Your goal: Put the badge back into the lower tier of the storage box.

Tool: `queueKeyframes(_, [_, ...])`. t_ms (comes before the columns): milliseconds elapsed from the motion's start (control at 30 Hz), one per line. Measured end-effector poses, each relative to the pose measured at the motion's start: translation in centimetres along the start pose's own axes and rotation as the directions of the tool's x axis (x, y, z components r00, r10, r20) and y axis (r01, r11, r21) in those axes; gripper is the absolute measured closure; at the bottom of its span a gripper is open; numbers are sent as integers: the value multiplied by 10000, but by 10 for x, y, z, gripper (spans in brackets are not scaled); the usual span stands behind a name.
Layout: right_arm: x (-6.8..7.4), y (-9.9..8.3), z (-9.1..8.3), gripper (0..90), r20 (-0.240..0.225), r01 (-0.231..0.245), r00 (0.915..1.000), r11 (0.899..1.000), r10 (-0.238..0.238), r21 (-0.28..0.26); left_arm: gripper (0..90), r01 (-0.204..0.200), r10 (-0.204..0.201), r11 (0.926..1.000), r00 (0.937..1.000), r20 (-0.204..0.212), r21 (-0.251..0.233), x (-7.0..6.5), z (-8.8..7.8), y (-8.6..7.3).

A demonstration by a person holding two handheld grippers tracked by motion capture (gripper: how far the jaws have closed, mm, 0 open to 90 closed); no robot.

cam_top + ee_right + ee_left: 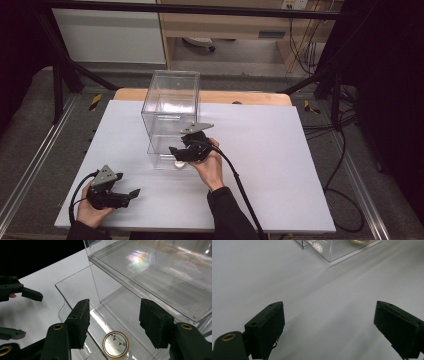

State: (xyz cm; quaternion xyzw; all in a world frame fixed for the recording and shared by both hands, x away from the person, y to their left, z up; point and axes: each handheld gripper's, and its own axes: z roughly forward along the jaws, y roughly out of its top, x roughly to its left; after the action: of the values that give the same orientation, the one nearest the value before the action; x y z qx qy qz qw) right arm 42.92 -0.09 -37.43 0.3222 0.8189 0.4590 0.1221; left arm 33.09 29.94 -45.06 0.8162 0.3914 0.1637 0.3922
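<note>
A tall clear plastic box (170, 100) stands at the middle of the white table (280, 165). Its lower clear tray (75, 290) juts out at the front. A round pin badge (115, 344) lies back-up in that tray, its clasp showing; it appears as a pale disc (179, 163) in the high view. My right gripper (113, 317) hovers over the badge with its jaws apart, and neither pad touches it. It is at the box's front (176, 152). My left gripper (132, 195) rests open near the table's front left, with nothing between its jaws (329, 325).
The box corner (332, 250) lies ahead of the left gripper across bare white tabletop. A wooden strip (250, 97) runs along the table's far edge. Black frame bars and cables (345, 165) stand beyond the table on the right.
</note>
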Motion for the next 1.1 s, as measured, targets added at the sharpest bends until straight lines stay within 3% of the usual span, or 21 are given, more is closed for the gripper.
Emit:
queueKeyframes(267, [3,4,-15,364,-42,120,9999,9997,-121,-199,94,4,-4,10000,10000,-9,4,0,0,0])
queueKeyframes(567, [-2,0,-34,205,40,94,9999,9999,-93,-60,94,-5,5,10000,10000,-18,19,0,0,0])
queueKeyframes(800, [-11,-10,-53,103,249,31,9997,10000,-29,-76,94,-3,3,10000,10000,-17,24,0,0,0])
queueKeyframes(1100, [-27,-30,-81,44,722,-100,9973,9999,107,-101,92,-9,9,10000,10000,-48,37,0,1,0])
